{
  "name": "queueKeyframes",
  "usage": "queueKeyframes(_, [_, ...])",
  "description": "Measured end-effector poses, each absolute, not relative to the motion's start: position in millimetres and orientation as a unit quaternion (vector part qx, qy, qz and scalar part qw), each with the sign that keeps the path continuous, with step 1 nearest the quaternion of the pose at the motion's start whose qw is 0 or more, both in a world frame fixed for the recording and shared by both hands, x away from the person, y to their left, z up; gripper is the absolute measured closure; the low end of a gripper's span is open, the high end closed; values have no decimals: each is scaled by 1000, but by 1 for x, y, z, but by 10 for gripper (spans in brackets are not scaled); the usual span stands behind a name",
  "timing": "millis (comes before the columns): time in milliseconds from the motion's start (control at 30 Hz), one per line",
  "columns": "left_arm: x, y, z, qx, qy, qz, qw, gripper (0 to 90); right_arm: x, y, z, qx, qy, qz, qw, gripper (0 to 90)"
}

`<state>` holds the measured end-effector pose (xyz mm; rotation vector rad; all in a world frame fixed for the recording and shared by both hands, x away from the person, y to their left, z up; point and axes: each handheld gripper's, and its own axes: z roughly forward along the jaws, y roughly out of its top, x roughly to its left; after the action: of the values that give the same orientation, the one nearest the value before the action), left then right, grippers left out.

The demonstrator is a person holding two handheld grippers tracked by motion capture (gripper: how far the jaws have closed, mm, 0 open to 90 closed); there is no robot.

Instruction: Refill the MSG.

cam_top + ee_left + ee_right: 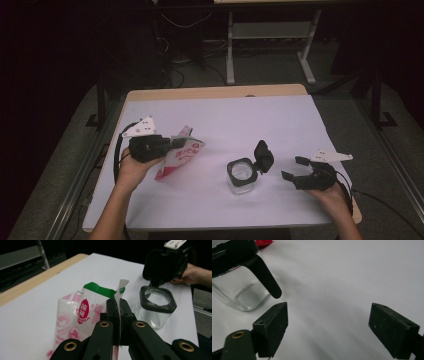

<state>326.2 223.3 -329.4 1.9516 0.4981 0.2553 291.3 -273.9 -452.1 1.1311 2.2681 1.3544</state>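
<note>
Red-printed white plastic, with a green band near its top, makes up the bag (82,312) at the left of the white table (225,120). Its upper edge is pinched flat between the pressed-together jaws of the left gripper (119,312), and in the high view the bag (178,157) hangs tilted from that gripper (172,144), its lower end close to or touching the tabletop.

Just to its right stands a clear square jar (242,175) with a black collar and a black hinged lid (263,156) flipped up and open. Beyond the jar, the right gripper (295,169) rests near the table edge with its jaws spread wide and nothing between them; in its own view the jar (237,290) sits just beside its left jaw.

The work looks like getting the bag to the jar mouth. To do it well, the pinch should sit firmly on the bag's edge, since thin film slips easily. Lifting clear of the table before swinging across would avoid dragging, and the free gripper could steady the jar so the light glass doesn't slide or tip.
</note>
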Motion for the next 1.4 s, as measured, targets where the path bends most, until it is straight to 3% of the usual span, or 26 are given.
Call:
queueKeyframes(367, [332,221,-292,807,194,87,551,900,284,-275,-451,399,779,463,137,155])
queueKeyframes(767, [327,221,-288,795,180,78,574,900,246,-275,-440,390,784,466,125,170])
queueKeyframes(900, [326,222,-289,792,180,72,579,900,240,-264,-432,372,789,472,129,225])
queueKeyframes(1067, [325,225,-289,787,183,62,586,900,240,-253,-429,349,807,467,95,294])
queueKeyframes(1300, [323,226,-287,787,182,57,587,900,232,-237,-425,308,834,453,64,475])
queueKeyframes(1400, [323,226,-287,785,182,54,590,900,229,-230,-424,289,842,454,50,484])
